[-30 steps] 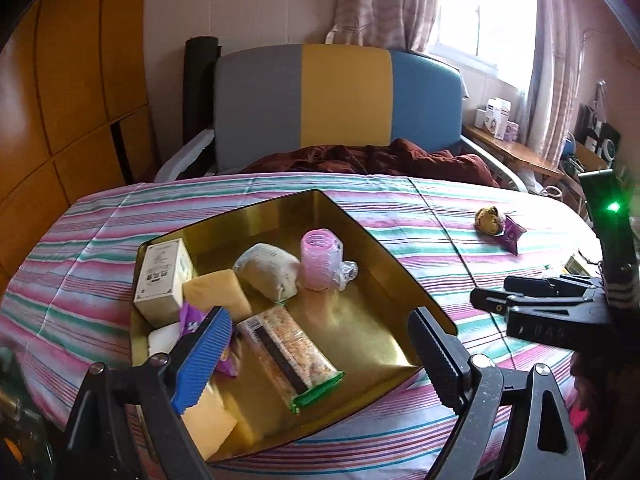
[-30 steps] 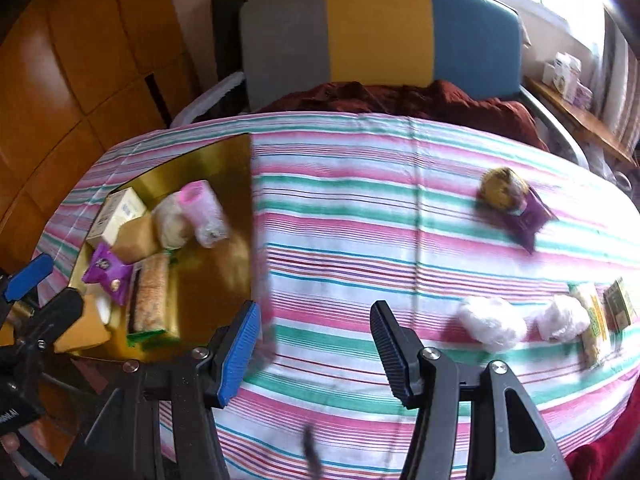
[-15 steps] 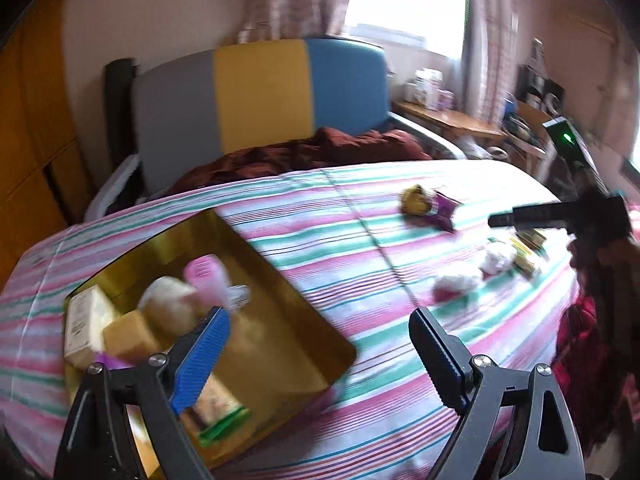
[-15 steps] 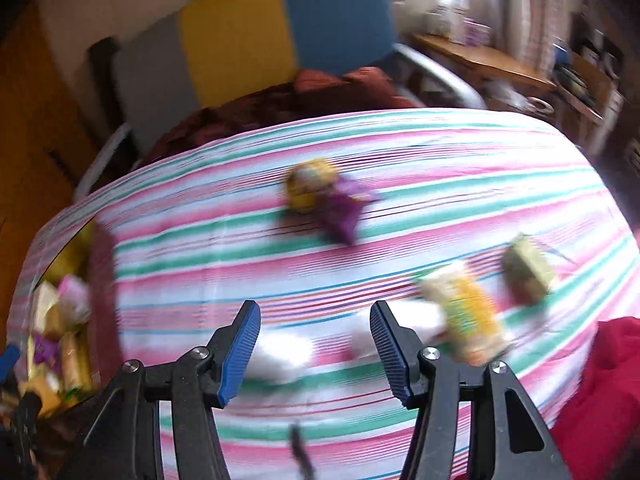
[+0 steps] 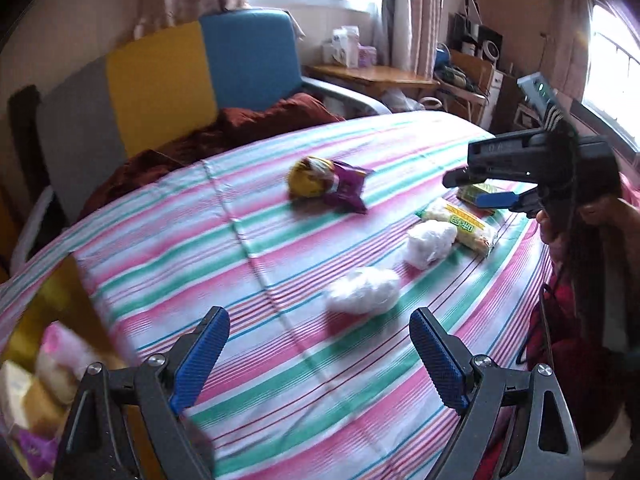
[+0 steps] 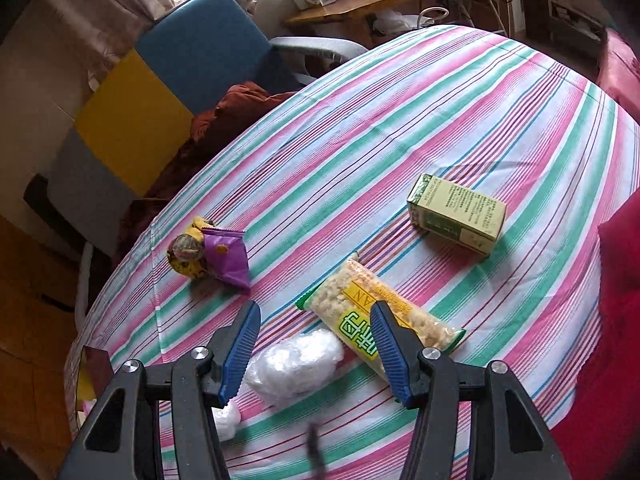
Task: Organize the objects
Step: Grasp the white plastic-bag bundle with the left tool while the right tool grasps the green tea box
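step in hand: reach for loose items. left claw, empty, jaws wide, hangs above white bundle at frame centre on the striped desk. right claw, empty, jaws apart, over snack bar. gold tray lower left. next: descend, close.

Open striped tablecloth: bare beyond the green carton box.
Obstacles near edge: white plastic bundle touching long clear snack packet.
Left: gold tray.
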Tool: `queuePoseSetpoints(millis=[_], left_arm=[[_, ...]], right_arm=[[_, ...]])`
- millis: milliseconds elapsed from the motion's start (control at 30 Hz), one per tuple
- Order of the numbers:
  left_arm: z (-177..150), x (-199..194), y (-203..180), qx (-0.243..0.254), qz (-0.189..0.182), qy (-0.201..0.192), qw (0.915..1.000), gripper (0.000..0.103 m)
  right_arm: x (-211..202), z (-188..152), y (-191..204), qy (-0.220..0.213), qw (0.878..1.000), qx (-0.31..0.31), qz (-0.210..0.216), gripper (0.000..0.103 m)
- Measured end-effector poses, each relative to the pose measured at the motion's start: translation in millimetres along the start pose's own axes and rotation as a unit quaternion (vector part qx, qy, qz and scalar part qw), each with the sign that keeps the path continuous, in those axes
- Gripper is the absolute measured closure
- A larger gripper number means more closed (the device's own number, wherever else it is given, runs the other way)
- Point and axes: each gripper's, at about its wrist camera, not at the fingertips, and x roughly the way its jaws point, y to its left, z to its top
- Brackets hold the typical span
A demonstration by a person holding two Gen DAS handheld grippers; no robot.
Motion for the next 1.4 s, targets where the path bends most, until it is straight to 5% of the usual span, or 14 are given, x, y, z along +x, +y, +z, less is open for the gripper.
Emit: queuePoseSetpoints(millis=[467, 600, 700, 1200, 1400], left_arm=[[28.5, 83.2, -23.1, -0.019, -0.014, 0.033, 0.9992, 0.011], [20.7, 111.0, -16.2, -0.040, -0.020, 0.073, 0.9963, 0.027], [11.2, 112.0, -17.3, -0.017, -0.011, 0.043, 0.9989, 0.029], [7.7, 111.8, -16.3, -0.024, -0.017, 0.022, 0.9993, 0.028], [7.4, 113.9, -22.1, -0.008, -0.042, 0.031, 0.9986, 0.006]], right_arm=[[0.5, 5.6, -7.3, 0.003, 1.000, 0.020, 0.021, 0.045], [-1.1, 7.9, -13.4, -0.001, 0.999, 0.033, 0.021, 0.045], [-2.4, 10.5, -19.7, -0.008, 0.998, 0.050, 0.022, 0.045], [1.5, 12.6, -54.7, -0.006, 0.989, 0.144, 0.028, 0.045], [7.4, 11.8, -55.2, 0.007, 0.989, 0.144, 0.019, 0.045]])
